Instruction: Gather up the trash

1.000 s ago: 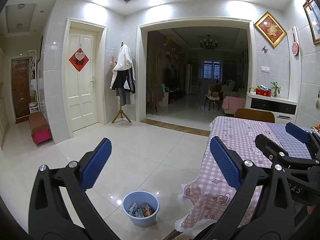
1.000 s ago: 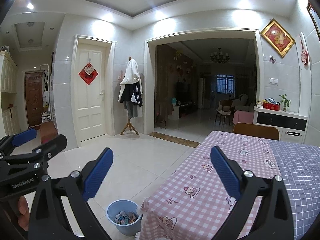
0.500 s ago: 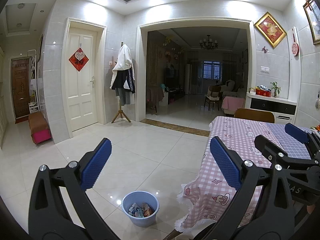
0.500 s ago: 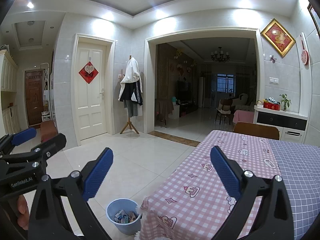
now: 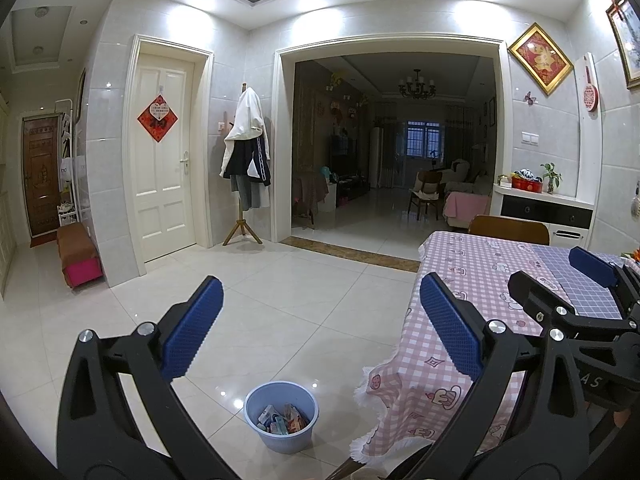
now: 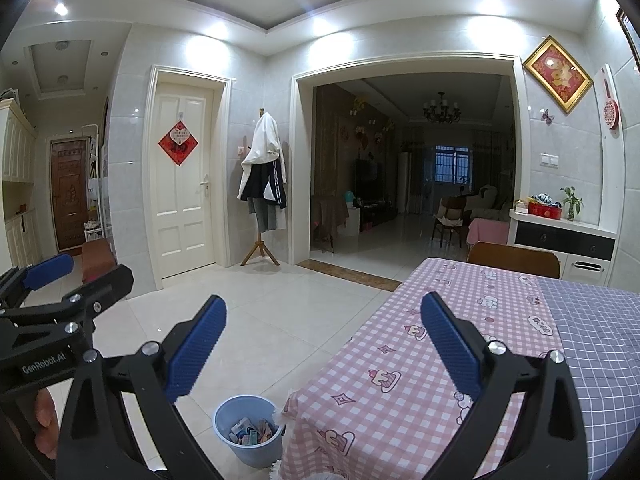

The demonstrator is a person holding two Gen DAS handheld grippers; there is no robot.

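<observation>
left gripper (image 5: pixel 316 328) agape and empty, right gripper (image 6: pixel 320 344) likewise, held level side by side

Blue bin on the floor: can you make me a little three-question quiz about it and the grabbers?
1. True or false: the round light-blue plastic bin on the white tiled floor is empty.
2. Where does the bin stand? A) on the pink checked tablecloth B) on the floor beside the table's corner C) by the white door
3. Fill in: the left gripper and the right gripper are both ____ and hold nothing.

Key
1. False; it holds colourful wrappers.
2. B
3. open
</observation>
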